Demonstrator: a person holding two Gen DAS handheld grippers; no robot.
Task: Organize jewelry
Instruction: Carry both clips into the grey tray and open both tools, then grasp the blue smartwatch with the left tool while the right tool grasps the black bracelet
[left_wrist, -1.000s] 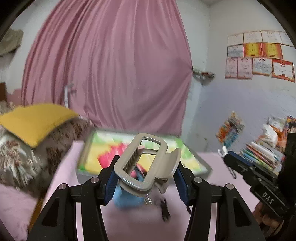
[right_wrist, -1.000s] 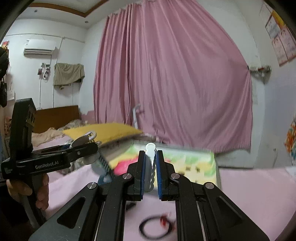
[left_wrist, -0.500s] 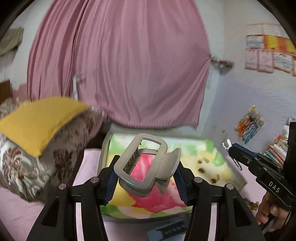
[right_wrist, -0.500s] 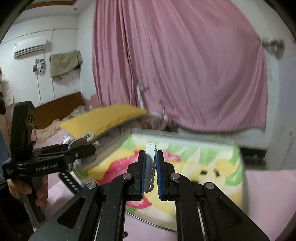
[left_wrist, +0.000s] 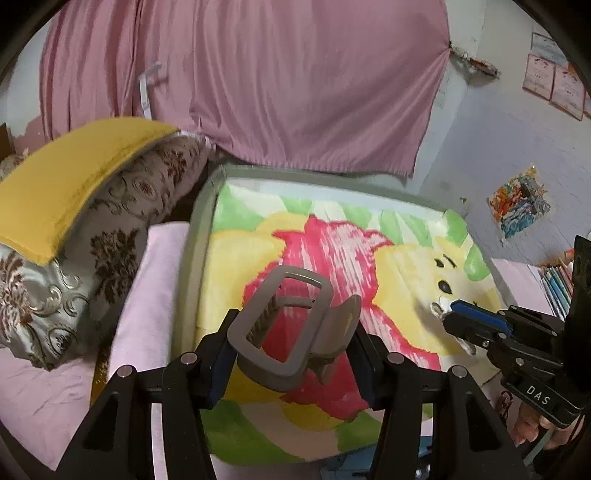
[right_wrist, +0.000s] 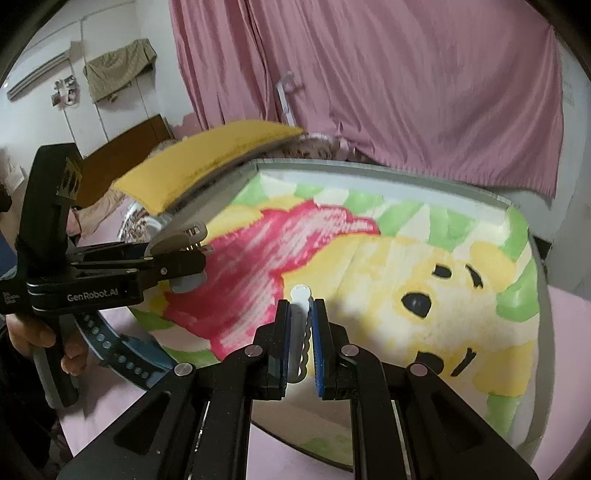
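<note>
Left wrist view: the left gripper (left_wrist: 291, 354) clamps a grey plastic claw hair clip (left_wrist: 291, 336) above the near part of the cartoon-printed tray (left_wrist: 199, 236), seemingly poised for release inside.

Right wrist view: the right gripper (right_wrist: 300, 339) pinches a white wavy hairpin (right_wrist: 301, 325) over the tray's near edge, probably bound for the same tray.

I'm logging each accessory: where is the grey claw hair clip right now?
The grey claw hair clip is clamped in the left gripper, held above the cartoon-bear tray; in the right wrist view it shows at left.
</note>
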